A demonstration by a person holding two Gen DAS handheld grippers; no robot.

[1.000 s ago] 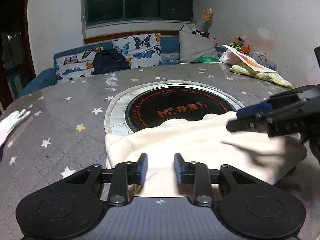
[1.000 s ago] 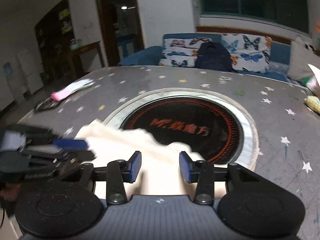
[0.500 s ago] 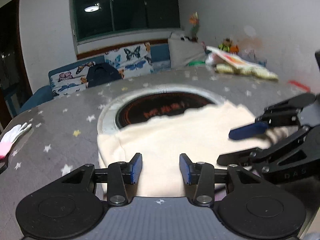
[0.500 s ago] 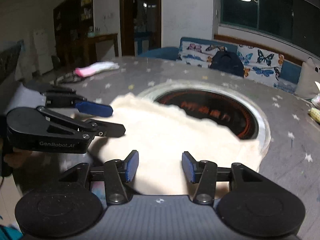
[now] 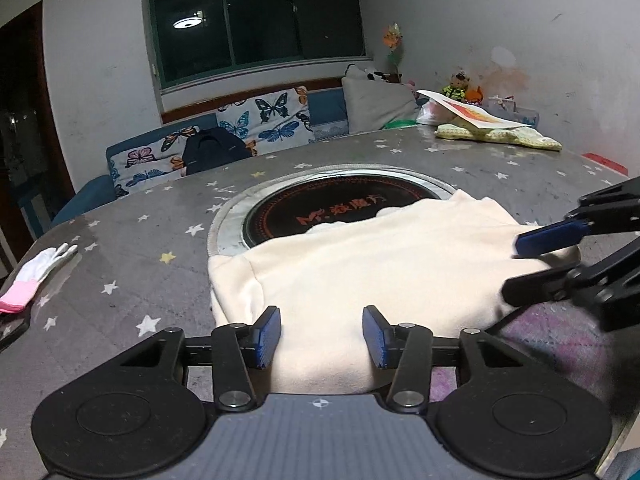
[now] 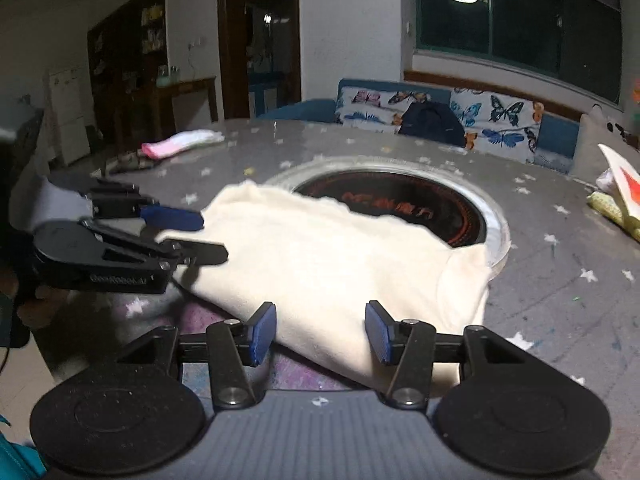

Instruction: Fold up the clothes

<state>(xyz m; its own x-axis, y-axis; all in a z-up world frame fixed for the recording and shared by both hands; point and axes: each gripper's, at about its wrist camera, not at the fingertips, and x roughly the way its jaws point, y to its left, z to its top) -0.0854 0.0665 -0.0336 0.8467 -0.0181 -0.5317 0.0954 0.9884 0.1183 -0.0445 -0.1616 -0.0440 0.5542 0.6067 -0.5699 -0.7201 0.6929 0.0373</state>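
Cream garment [image 5: 372, 272] on grey, white-starred tablecloth [image 5: 132, 264].

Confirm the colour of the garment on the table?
Plain cream fabric garment, no print; clearest in the left wrist view.

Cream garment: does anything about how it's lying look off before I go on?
Yes. The garment lies partly over the round hotplate set in the table, hiding its near rim, and its near edge hangs off the table. Both grippers, left and right, are open.
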